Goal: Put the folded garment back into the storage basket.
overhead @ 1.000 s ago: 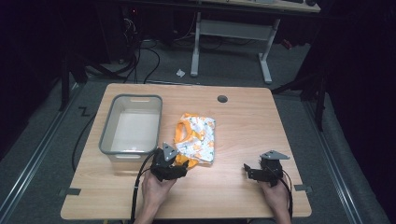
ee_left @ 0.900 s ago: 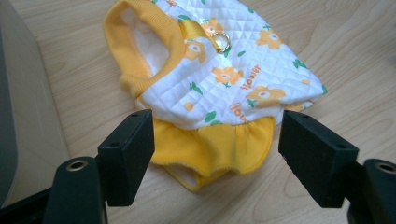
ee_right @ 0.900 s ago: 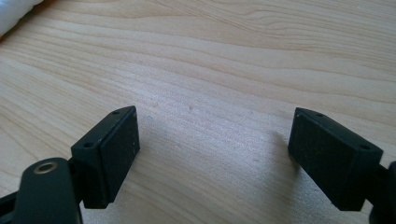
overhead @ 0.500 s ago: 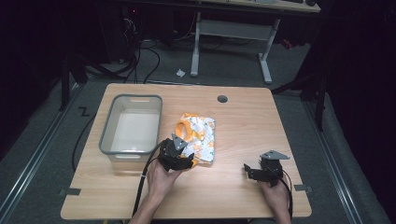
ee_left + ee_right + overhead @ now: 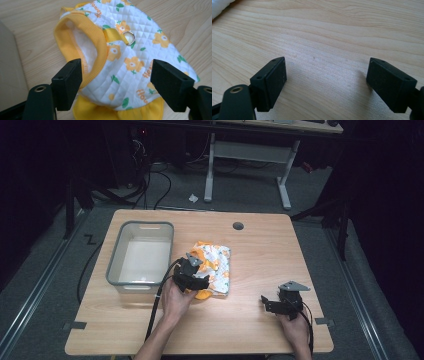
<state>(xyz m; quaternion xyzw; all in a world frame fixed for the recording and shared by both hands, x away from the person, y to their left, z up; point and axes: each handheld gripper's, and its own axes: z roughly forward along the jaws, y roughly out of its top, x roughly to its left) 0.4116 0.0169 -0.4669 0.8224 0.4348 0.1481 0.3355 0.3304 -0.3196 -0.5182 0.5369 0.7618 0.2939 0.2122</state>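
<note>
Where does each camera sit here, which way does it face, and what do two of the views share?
High view: above the person's side, looking forward and down on the wooden table, grey plastic bin, both forearms and grippers.
Left gripper view: rides the left gripper, open jaws astride the quilted white-and-yellow flowered pet garment.
Right gripper view: rides the right gripper, jaws open over bare wood.
Shared: high and left views both show the garment.

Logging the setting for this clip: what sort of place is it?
Probably a lab or workshop set up for recording: a bare wooden table on a dark floor strewn with cables, and a second desk's metal legs behind it.
</note>
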